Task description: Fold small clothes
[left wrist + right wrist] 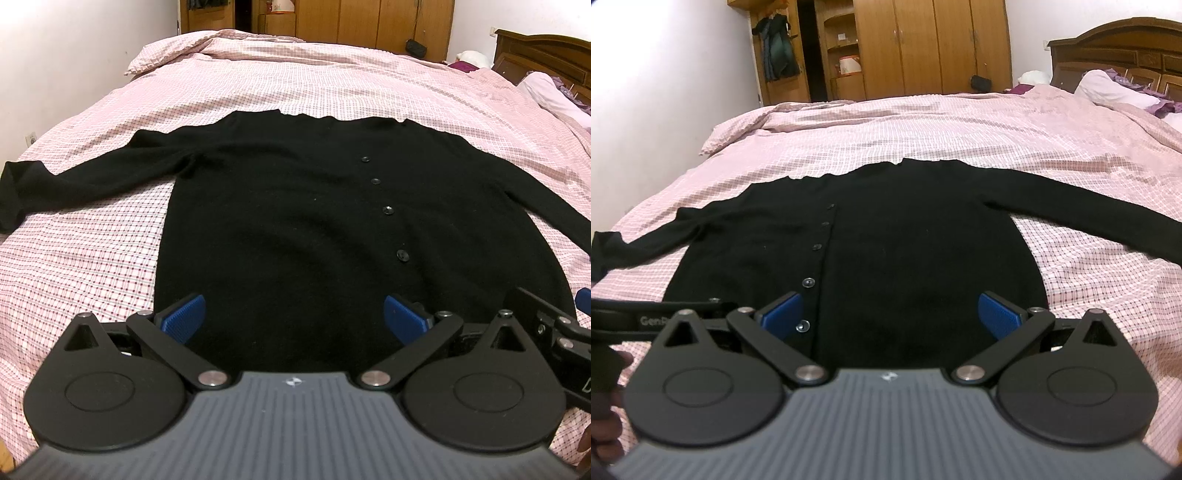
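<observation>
A black buttoned cardigan lies flat on the pink checked bed, front up, both sleeves spread out to the sides. It also shows in the right wrist view. My left gripper is open and empty, over the hem on the garment's left half. My right gripper is open and empty, over the hem on its right half, with the button row by its left finger. The hem itself is hidden under both grippers.
The bed cover stretches far in all directions. Pillows and a dark wooden headboard are at the far right. Wooden wardrobes stand behind the bed. A white wall runs along the left.
</observation>
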`<state>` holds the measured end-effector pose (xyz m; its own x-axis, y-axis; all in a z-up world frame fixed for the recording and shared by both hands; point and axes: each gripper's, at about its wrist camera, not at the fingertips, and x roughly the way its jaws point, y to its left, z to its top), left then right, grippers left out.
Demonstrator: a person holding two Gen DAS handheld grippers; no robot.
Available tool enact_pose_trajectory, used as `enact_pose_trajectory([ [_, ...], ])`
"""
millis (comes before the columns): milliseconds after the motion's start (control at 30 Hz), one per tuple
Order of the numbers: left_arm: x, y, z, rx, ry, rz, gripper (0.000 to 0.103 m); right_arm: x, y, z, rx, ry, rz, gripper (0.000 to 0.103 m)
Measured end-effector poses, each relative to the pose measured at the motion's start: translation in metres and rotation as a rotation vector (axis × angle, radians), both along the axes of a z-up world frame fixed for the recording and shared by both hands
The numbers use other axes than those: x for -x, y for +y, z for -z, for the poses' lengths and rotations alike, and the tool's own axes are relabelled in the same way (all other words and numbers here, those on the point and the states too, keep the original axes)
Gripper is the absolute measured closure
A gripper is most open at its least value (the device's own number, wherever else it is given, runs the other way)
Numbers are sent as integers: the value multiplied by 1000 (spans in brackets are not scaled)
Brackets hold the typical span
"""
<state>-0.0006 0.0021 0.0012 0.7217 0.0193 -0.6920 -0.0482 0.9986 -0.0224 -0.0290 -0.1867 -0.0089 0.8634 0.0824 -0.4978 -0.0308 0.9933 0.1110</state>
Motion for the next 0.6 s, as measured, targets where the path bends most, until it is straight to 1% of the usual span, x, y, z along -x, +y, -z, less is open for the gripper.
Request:
enact_pose_trajectory([
  [600, 1, 0, 0, -3, 2, -3, 0, 2, 2, -1, 6, -7, -3, 0],
])
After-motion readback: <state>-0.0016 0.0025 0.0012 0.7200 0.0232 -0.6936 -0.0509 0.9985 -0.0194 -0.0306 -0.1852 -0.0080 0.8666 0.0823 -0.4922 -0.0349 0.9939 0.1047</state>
